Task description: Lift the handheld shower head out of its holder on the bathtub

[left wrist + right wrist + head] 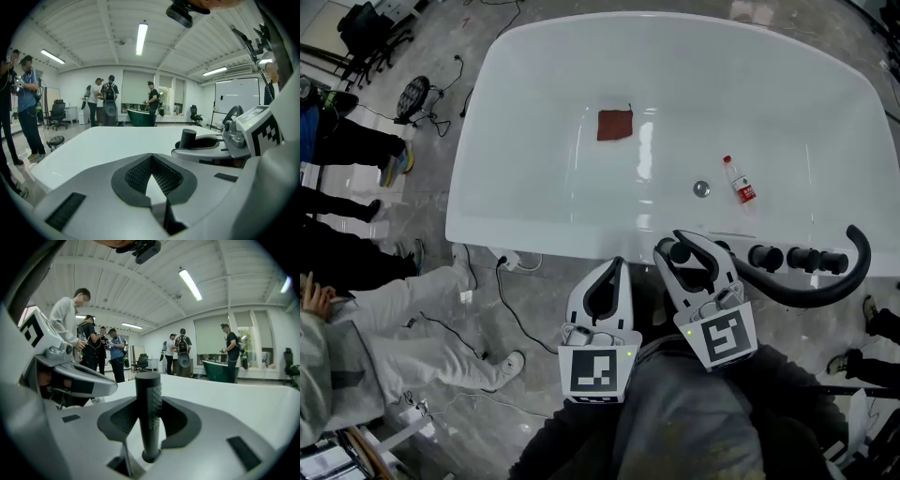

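The right tool (678,246) has its jaws wide apart, and the black shower head (148,418) stands straight up between them on the near rim of the bathtub (581,239), not pinched yet. The left tool (151,156) is closed on nothing, just left of it. A soft pinch may let the smooth round stick slip, a crooked pull may jam it, and the hose (811,298) on the right may tug it back

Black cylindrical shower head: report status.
Left gripper shut, empty. Right gripper open around black cylindrical shower head, no grip. Unlifted, on white bathtub rim. Nothing blocking.
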Demonstrator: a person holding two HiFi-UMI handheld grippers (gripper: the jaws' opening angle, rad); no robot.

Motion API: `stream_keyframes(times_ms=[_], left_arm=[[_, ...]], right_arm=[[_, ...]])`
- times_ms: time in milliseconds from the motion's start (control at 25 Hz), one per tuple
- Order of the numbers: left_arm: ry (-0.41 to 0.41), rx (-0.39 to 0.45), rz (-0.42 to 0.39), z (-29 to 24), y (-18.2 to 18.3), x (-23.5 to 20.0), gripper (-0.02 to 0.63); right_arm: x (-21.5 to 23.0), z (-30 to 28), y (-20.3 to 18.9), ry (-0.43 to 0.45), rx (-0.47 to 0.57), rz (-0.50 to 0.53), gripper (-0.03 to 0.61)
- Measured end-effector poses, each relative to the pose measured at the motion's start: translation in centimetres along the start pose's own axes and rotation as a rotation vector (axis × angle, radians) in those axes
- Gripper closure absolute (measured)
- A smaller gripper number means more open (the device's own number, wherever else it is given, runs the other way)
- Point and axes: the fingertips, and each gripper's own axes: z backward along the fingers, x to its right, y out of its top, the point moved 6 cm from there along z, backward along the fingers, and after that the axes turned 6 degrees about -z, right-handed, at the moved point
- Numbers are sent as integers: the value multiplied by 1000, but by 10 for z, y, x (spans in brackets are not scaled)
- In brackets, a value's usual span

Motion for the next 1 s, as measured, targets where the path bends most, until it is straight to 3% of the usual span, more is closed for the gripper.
stream_keyframes(times_ms=[720,1000], left_arm=[[-9,0,-19,-5,15,-2,611],[-10,7,-29,2,30,-1,611]], right_arm=[[3,-2,2,6,-21,-5,439],[-1,5,26,13,34,26,439]])
